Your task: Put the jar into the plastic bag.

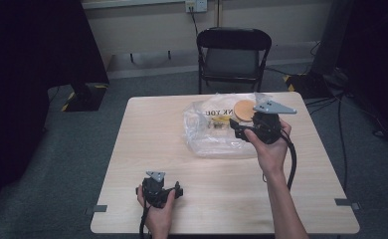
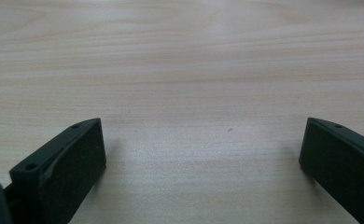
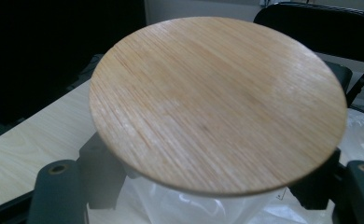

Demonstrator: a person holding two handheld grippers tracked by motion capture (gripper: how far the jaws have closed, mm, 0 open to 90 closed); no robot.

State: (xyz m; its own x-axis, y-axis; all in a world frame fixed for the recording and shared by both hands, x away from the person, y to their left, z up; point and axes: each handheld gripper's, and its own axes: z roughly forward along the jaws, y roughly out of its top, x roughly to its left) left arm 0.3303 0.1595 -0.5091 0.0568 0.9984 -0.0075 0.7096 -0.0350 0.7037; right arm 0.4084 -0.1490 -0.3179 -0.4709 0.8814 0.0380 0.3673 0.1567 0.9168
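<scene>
- The right tongs (image 1: 242, 130) are held up over the far right part of the worktop (image 1: 147, 144), and a round wooden disc (image 3: 217, 105) sits between their jaws; the jaw tips are hidden under the disc's rim in the right gripper view, so the grip itself is hard to see, though the disc appears to be clamped at its lower edge.
- In the high view the disc (image 1: 244, 109) shows as a small tan circle just beyond the right hand (image 1: 271, 149), above a clear plastic bag (image 1: 212, 132).
- The bag is crumpled, with dark printed letters that are cut off by folds; some small things inside it are too small to make out.
- The left tongs (image 1: 178, 189) rest low near the front edge of the worktop, in the left hand (image 1: 157, 211), well apart from the bag.
- In the left gripper view the jaws stand wide apart with bare wood grain between them, holding nothing.
- The worktop is pale wood laminate with rounded corners.
- Beyond it stands a black folding chair (image 1: 233, 50) on grey carpet, before a pale wall with a socket (image 1: 195, 6); the room's left and right sides are dark.
</scene>
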